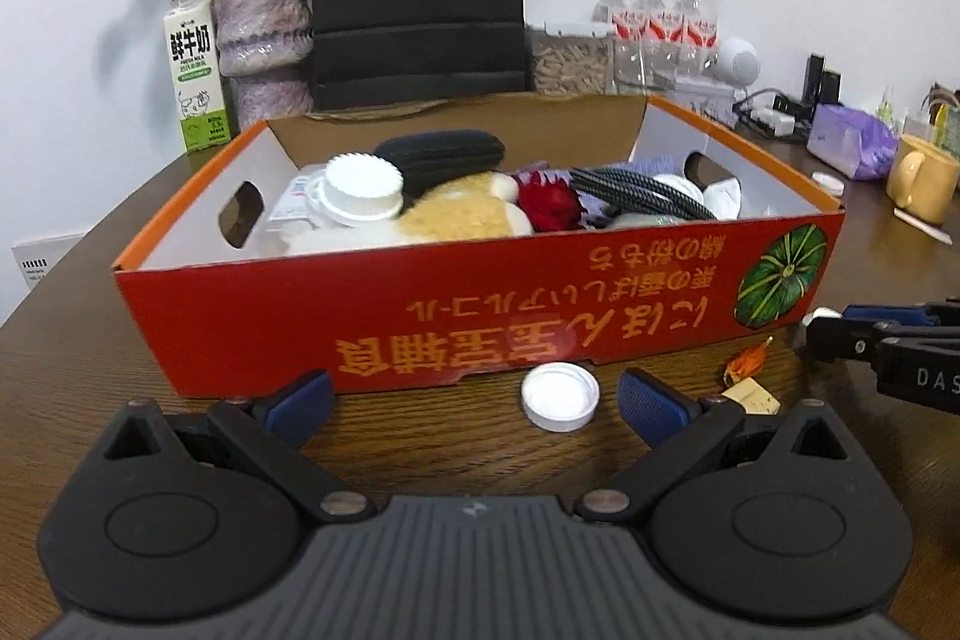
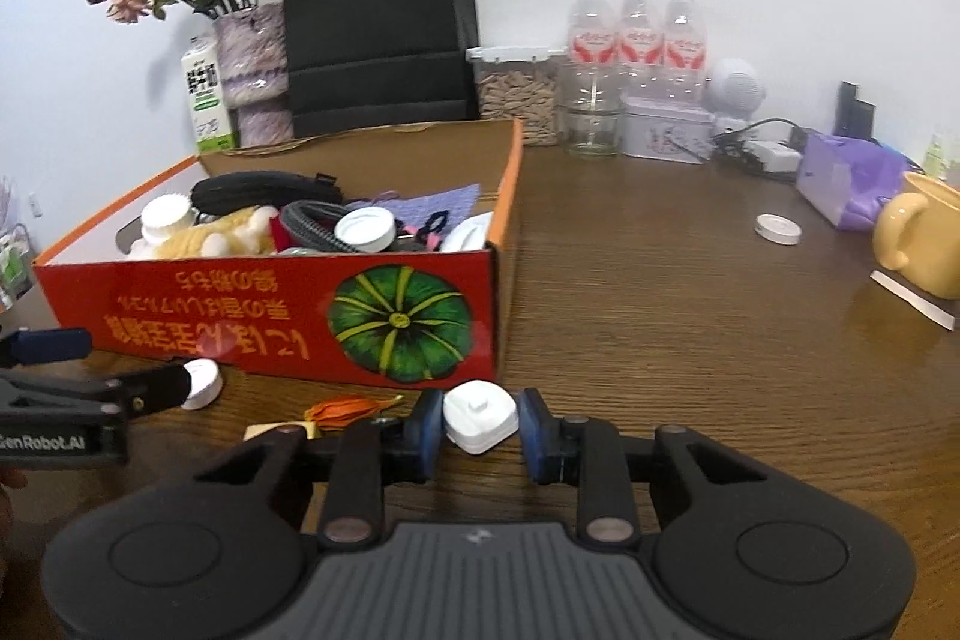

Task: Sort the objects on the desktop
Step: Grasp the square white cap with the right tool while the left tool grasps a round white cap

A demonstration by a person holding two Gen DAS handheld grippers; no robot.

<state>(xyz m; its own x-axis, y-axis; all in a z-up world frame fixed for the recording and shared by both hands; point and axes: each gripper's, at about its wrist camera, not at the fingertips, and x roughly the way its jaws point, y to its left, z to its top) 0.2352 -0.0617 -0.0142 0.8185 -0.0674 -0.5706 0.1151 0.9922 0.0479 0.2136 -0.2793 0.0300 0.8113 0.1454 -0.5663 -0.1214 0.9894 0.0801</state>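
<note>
- Red box [image 1: 420, 316] sits mid-table [image 2: 660, 328], already loaded: white lid, plush toy, black case, cables, red flower, purple cloth, so we judge sorting well underway
- Right gripper [image 2: 480, 427] jaws drawn in around a white square adapter [image 2: 480, 421] on the table at 6 o'clock from the box's pumpkin corner; pads look to be touching its sides, we read it as gripped, not lifted yet
- Left gripper [image 1: 474, 403] jaws spread wide, nothing held; white bottle cap [image 1: 560, 395] lies on the table between its fingertips nearer the right one, just at 6 o'clock of the box front wall
- Still loose: orange wrapper [image 2: 348, 409] and a tan tag [image 1: 750, 394] between the two grippers, a white round lid [image 2: 778, 228] at 3 o'clock well apart from the box, near the yellow mug [image 2: 924, 238]
- Left to do by our guess: adapter into box, cap next, then the wrapper, tag and far lid
- Bag, bottles, vase, milk carton at 12 o'clock look like background, unsure if they count
</note>
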